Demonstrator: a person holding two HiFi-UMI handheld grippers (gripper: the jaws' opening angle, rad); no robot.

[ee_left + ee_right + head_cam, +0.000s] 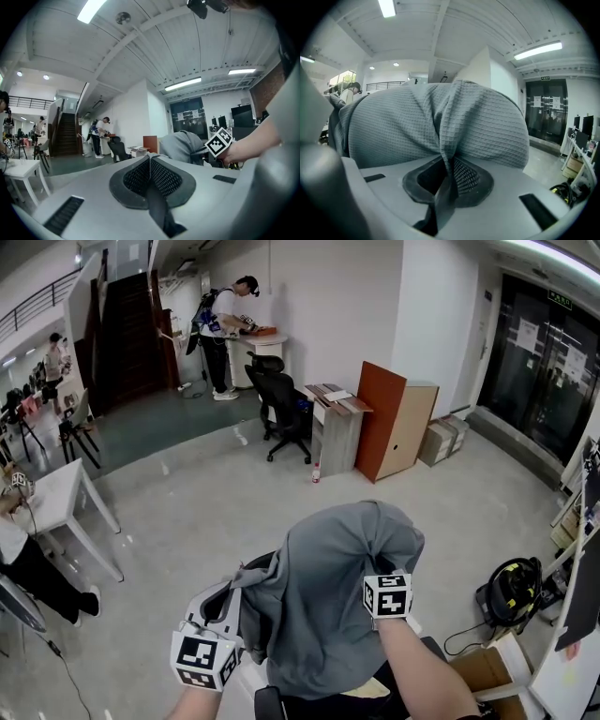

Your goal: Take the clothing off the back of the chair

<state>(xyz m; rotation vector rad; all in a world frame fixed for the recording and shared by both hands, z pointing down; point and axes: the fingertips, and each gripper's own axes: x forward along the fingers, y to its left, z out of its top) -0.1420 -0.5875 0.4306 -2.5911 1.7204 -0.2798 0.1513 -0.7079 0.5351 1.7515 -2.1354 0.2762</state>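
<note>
A grey waffle-knit garment (323, 601) is draped over the back of a dark chair (251, 570) right below me. My right gripper (377, 563) is at the garment's upper right, shut on a fold of the cloth. In the right gripper view the fabric (440, 122) bunches into the pinch of the right gripper (449, 161). My left gripper (230, 601) sits at the garment's left edge. Its jaws are shut in the left gripper view (150, 157); whether cloth is caught there I cannot tell. The garment (180, 143) shows farther off in that view.
A black office chair (281, 399), a low grey unit (336, 423) and an orange cabinet (394, 418) stand ahead. A white table (61, 493) is at the left, a yellow-black device (514, 589) and a cardboard box (483, 667) at the right. A person (220, 329) works at the back.
</note>
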